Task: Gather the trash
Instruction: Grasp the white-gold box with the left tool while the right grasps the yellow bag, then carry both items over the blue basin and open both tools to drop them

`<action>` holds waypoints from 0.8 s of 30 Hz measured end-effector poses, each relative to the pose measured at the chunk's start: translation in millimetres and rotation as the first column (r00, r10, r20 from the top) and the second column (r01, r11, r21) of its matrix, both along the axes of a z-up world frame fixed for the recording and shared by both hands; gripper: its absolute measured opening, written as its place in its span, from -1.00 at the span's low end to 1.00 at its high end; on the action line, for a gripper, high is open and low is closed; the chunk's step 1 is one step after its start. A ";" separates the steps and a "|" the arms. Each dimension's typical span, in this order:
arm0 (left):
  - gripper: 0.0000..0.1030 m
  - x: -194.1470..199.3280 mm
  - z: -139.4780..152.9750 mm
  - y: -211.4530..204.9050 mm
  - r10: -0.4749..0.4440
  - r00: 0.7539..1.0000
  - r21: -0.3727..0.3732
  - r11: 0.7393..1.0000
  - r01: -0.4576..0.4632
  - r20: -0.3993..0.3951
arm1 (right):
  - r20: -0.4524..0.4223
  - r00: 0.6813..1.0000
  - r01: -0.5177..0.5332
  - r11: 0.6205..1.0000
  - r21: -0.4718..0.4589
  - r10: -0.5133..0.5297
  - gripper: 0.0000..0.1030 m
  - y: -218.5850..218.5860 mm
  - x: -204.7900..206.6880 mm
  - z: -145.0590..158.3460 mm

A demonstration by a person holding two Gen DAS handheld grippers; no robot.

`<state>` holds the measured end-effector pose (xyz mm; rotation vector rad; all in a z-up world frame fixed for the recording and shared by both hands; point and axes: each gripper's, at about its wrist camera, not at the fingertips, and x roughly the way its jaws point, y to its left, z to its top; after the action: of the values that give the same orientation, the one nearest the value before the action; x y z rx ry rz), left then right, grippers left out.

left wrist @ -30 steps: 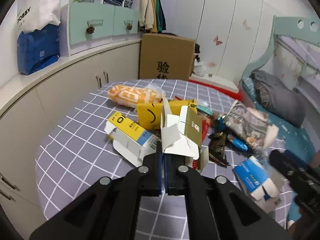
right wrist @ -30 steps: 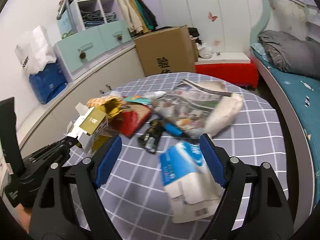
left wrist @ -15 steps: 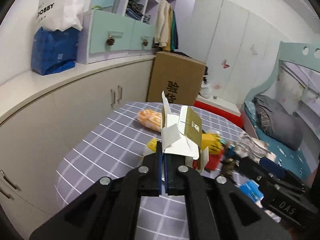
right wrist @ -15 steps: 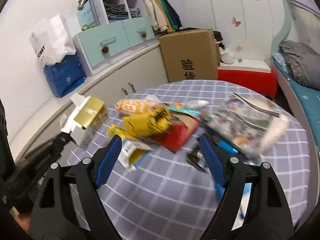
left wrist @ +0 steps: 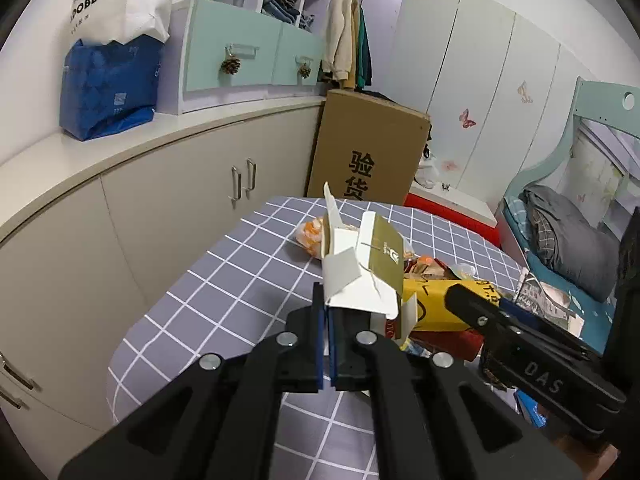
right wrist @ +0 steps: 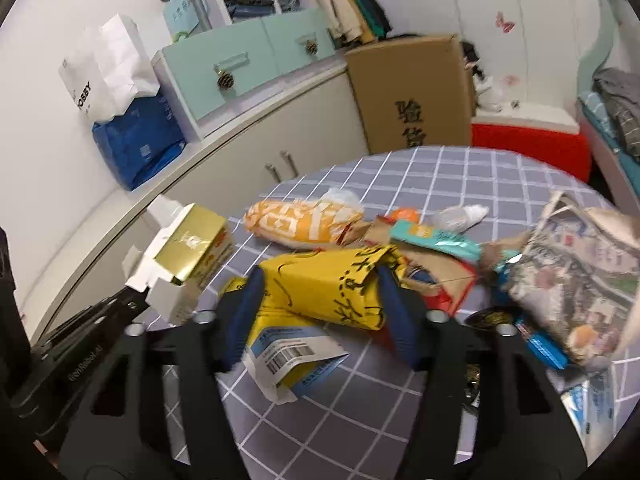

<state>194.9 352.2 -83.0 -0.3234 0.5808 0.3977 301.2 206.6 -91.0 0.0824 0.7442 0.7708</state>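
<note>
My left gripper (left wrist: 328,340) is shut on a flap of an opened white and gold carton (left wrist: 366,270) and holds it above the left part of the table; the carton also shows in the right wrist view (right wrist: 186,258). My right gripper (right wrist: 316,312) is open, its blue pads on either side of a crumpled yellow bag (right wrist: 332,286) in the trash pile, which also shows in the left wrist view (left wrist: 436,306). An orange snack bag (right wrist: 300,222), a blue and white carton (right wrist: 296,354) and a newspaper bundle (right wrist: 576,276) lie around it.
The round table has a grey checked cloth (left wrist: 224,288). A large cardboard box (left wrist: 368,148) stands behind it, beside cream cabinets (left wrist: 160,204). A red bench (right wrist: 528,140) and a bed (left wrist: 568,236) are to the right.
The left gripper has lifted the carton up and back towards the left of the table. The right gripper has swung left from the tissue pack and now straddles the yellow bag.
</note>
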 end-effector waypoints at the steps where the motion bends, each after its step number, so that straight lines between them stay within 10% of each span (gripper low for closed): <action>1: -0.96 1.4 -1.2 1.2 -0.003 1.000 -0.003 1.000 0.003 -0.002 | -0.009 1.000 -0.009 1.000 -0.003 0.009 -0.18 1.0 0.7 -2.4; 9: -0.96 2.0 0.1 -6.8 -0.013 1.000 -0.002 1.000 0.012 -0.004 | -0.016 0.995 -0.098 0.994 0.051 0.099 -0.91 -1.1 -7.7 -3.9; 24: -0.96 -8.5 67.2 -145.5 -0.215 0.970 0.088 0.975 0.206 0.115 | 0.181 0.976 0.069 0.961 0.268 -0.120 -0.92 -181.1 -78.8 74.0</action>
<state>186.4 206.7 -15.9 -0.2093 0.4718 0.1924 222.3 25.5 -17.0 0.2747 0.4452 0.7693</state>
